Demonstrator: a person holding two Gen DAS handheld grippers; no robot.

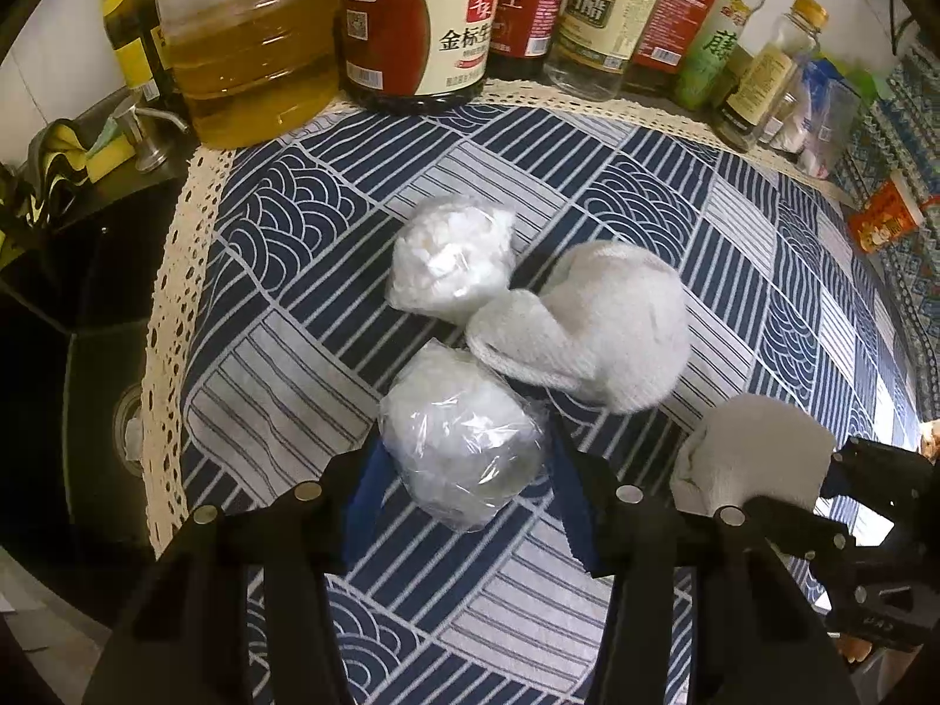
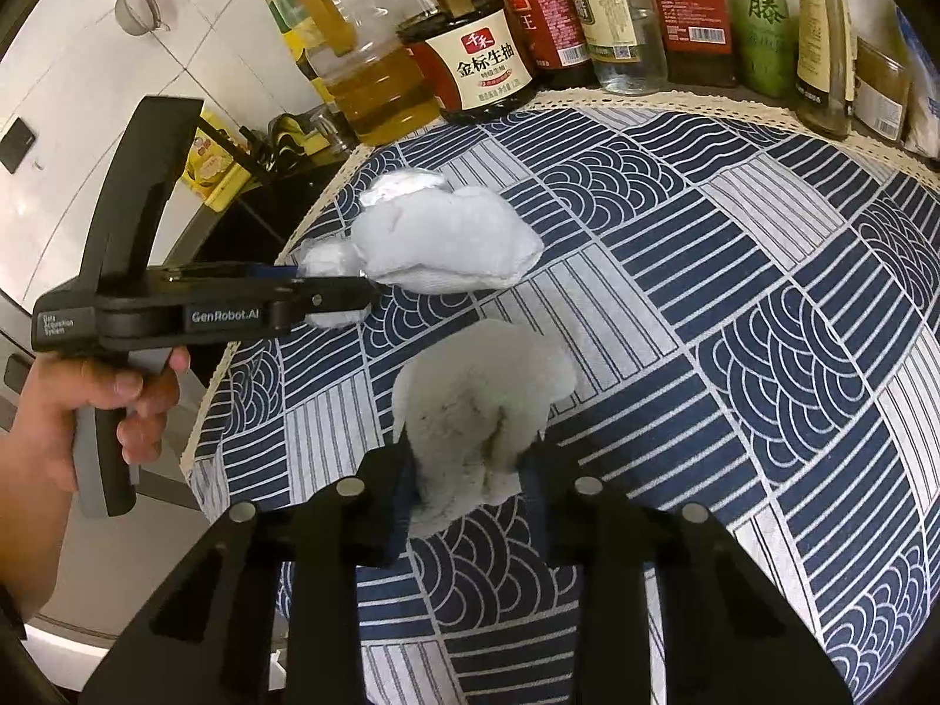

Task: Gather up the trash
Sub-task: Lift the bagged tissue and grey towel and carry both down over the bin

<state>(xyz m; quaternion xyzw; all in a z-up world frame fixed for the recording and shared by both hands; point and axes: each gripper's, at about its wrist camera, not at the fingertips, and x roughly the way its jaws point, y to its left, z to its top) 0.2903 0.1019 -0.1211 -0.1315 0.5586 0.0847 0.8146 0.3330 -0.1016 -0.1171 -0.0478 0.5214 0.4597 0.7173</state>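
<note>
— On the desk [image 1: 734, 247], what is lying under the left gripper [image 1: 464, 470]?

— A ball of white scrap wrapped in clear film, the near wrapped ball [image 1: 458, 440]. The left gripper's blue pads are pressing on it from both sides, so the jaws are sitting nearly closed around it while it is resting on the blue-and-white patterned cloth.

— And the right gripper [image 2: 470, 470]?

— It is pinching a crumpled white cloth wad [image 2: 476, 405] low down between its pads, also against the desk. In the left wrist view that same wad is showing at the lower right, with the right gripper's black frame beside it.

— What else is waiting there?

— A far wrapped ball [image 1: 452, 258] is lying just behind the near one, and a bigger crumpled white rag [image 1: 593, 329] is touching both of them, to their right. From the right wrist view the rag is hiding most of the far ball, so I am not sure how they are overlapping there.

— Who is holding the tools?

— A hand [image 2: 100, 405] is gripping the left gripper's handle at the desk's edge.

— And along the back?

— Bottles are standing in a row: an oil jug [image 1: 252, 59], a soy sauce bottle [image 1: 417, 41], a vinegar bottle [image 1: 605, 23]. A dark sink [image 1: 70, 294] is sitting left of the desk.
</note>
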